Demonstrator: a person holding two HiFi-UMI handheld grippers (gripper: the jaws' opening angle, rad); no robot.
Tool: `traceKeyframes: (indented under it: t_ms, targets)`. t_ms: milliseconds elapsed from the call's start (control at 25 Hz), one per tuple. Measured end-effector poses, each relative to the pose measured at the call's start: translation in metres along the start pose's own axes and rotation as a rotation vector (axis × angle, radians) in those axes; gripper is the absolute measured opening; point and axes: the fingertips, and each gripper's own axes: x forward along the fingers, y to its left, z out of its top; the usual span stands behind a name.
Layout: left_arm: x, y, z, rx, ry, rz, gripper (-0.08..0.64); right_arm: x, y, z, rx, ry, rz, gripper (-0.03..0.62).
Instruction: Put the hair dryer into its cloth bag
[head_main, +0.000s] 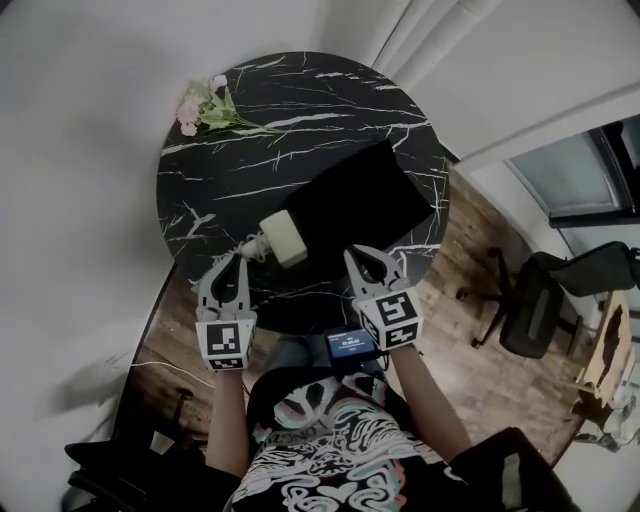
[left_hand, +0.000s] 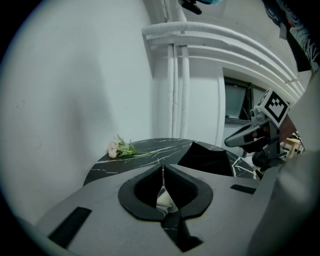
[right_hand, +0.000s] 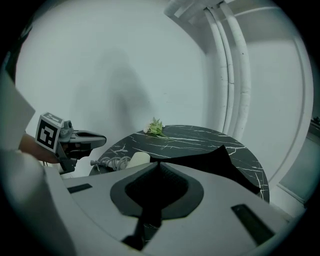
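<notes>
A cream hair dryer lies on the round black marble table, its grey cord coiled to its left. The black cloth bag lies flat just right of it, touching the dryer's end. My left gripper hovers shut and empty at the table's near edge, just short of the cord. My right gripper is also shut and empty, near the bag's front edge. In the left gripper view the dryer shows through the gap behind the closed jaws. The right gripper view shows the dryer and the bag.
A small bunch of pale flowers lies at the table's far left edge. A black office chair stands on the wooden floor to the right. A white wall and pipes rise behind the table.
</notes>
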Motion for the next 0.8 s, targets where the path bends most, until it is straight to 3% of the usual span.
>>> traceKeyframes:
  t_ms: [360, 480, 560, 680, 800]
  targets:
    - [0.01, -0.004, -0.032, 0.049, 0.086, -0.001, 0.034, 0.02, 0.0, -0.031, 0.016, 0.075, 0.047, 0.023]
    - [0.012, -0.006, -0.044, 0.141, 0.139, -0.006, 0.138, 0.031, 0.006, -0.04, 0.003, 0.1, 0.087, 0.025]
    - [0.015, -0.008, -0.053, 0.218, 0.184, -0.011, 0.22, 0.04, 0.013, -0.045, -0.001, 0.121, 0.123, 0.067]
    - [0.021, -0.014, -0.069, 0.289, 0.252, -0.057, 0.272, 0.054, 0.024, -0.054, -0.029, 0.173, 0.183, 0.138]
    - [0.028, -0.021, -0.081, 0.316, 0.3, -0.099, 0.302, 0.065, 0.035, -0.07, -0.096, 0.245, 0.228, 0.158]
